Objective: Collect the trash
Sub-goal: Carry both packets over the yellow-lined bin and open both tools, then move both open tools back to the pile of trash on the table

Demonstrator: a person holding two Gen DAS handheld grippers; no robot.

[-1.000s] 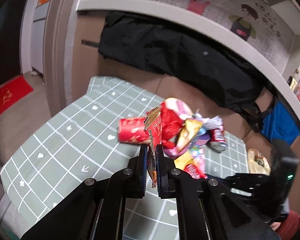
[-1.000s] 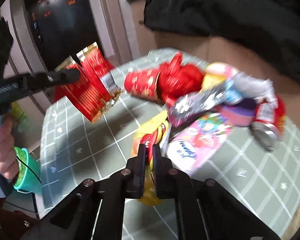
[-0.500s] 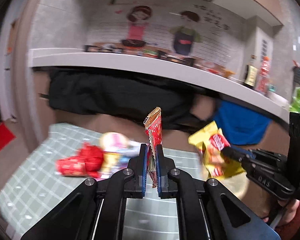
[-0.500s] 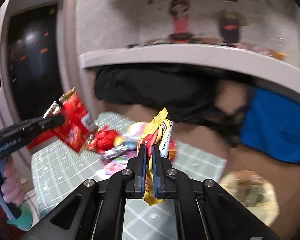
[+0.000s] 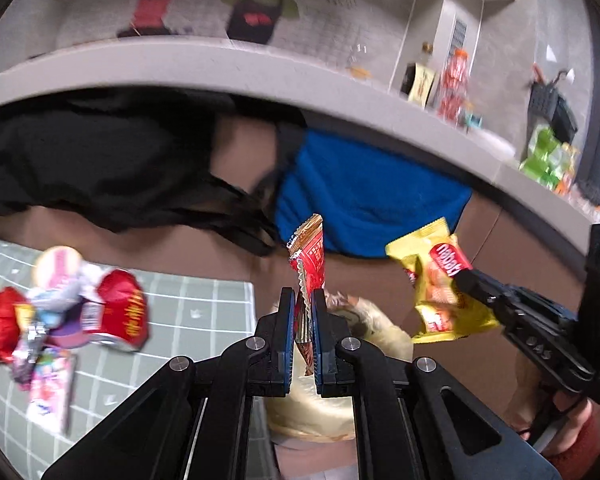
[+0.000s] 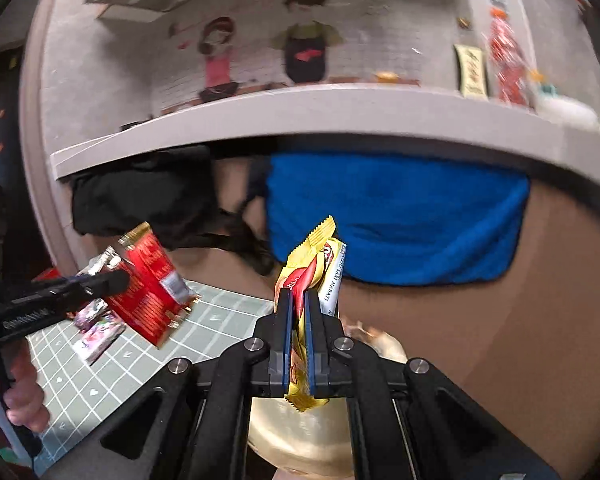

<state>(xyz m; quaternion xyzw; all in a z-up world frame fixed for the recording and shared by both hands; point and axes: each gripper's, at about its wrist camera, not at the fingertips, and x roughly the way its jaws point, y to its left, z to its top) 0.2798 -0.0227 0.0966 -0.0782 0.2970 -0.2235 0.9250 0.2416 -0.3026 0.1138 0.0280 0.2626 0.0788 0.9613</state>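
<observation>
You hold two wrappers above the bin [image 5: 320,412]: one red wrapper [image 5: 314,264], one yellow wrapper [image 5: 436,280]. Left of the bin, one red can [image 5: 120,312] lies on the tabletop [image 5: 204,320].

Both wrappers, the red [image 5: 311,258] and the yellow [image 6: 314,264], have swung from table to bag [image 5: 320,408].

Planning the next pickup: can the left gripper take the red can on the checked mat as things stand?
Probably not yet: the left gripper is shut on a red wrapper, so its jaws are occupied. The red can itself lies uncovered at the pile's edge.
</observation>
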